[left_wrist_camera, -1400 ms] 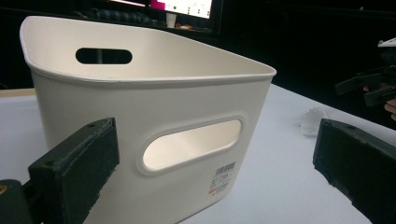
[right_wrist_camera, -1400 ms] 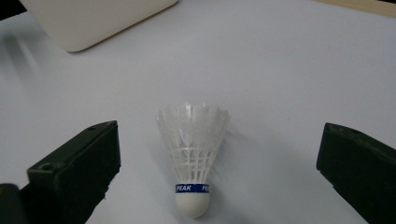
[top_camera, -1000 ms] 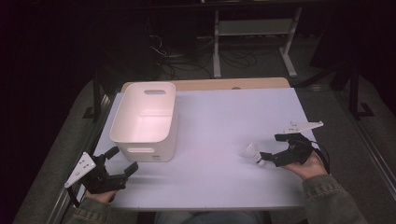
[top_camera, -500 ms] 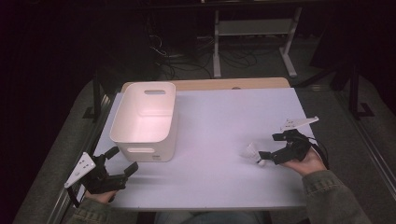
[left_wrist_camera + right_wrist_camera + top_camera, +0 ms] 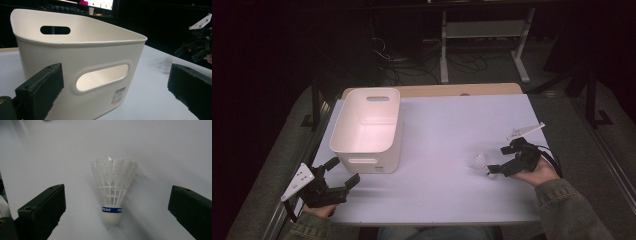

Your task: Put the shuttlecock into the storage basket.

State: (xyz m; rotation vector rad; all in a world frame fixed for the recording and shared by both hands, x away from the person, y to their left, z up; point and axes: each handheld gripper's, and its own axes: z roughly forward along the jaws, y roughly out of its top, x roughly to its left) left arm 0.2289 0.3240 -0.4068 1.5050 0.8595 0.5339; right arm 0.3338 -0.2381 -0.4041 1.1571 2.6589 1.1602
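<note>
**Shuttlecock lined up for pickup**

Your right gripper (image 5: 117, 220) stands with its 2 jaws wide, framing the shuttlecock (image 5: 113, 192), which lies on the table (image 5: 447, 130) with its cork toward you. Your left gripper (image 5: 343, 174), jaws also wide, faces the bin (image 5: 82, 65), probably ready to steady it.

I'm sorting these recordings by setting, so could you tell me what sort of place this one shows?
Probably a lab or recording workspace, not a home: a plain white table in a dark room, tangled cables on the floor behind it, a metal stand, and lit monitors in the background of the left gripper view.
</note>
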